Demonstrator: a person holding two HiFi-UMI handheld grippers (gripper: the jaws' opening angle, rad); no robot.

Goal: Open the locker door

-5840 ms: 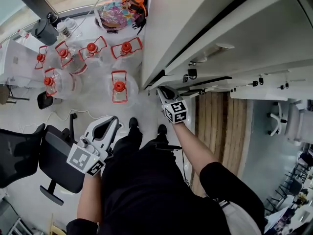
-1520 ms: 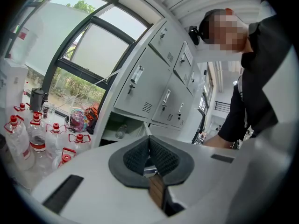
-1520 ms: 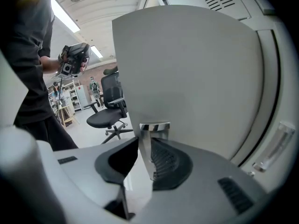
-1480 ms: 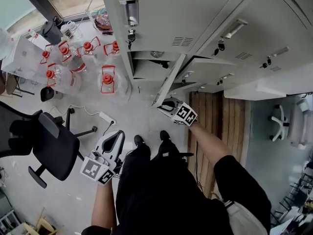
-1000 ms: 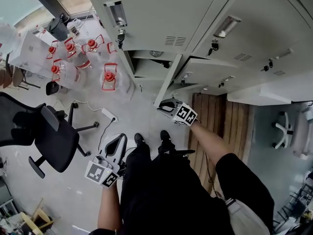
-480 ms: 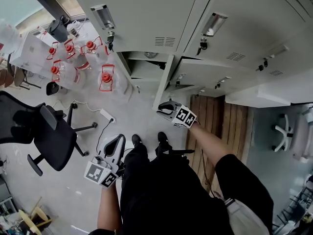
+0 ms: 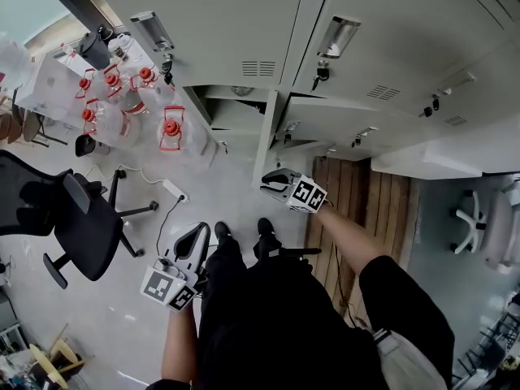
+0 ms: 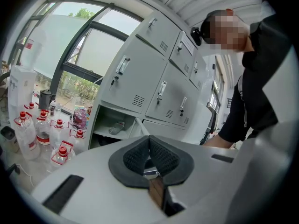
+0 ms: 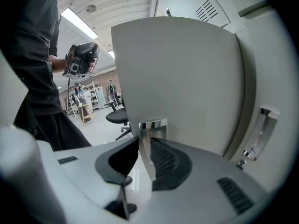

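The grey locker door [image 7: 266, 140] stands swung out from its open compartment [image 7: 236, 114], seen edge-on from above. My right gripper [image 7: 275, 179] is shut on the door's lower free edge. In the right gripper view the door panel [image 9: 182, 73] fills the middle, and its thin edge runs down between the dark pads [image 9: 163, 160] of my right gripper [image 9: 143, 143]. My left gripper [image 7: 188, 246] hangs low by my left leg, away from the lockers. Its pads [image 8: 161, 154] touch, with nothing between them on my left gripper [image 8: 149, 149].
Shut lockers with metal handles [image 7: 338, 36] sit above and right of the open one. Several clear water jugs with red caps [image 7: 166, 128] stand on the floor to the left. A black office chair [image 7: 77, 226] and a power strip [image 7: 172, 189] lie left of my legs.
The locker door has swung further out from its compartment while my right gripper keeps its hold on the edge. My left gripper has stayed low at my side.
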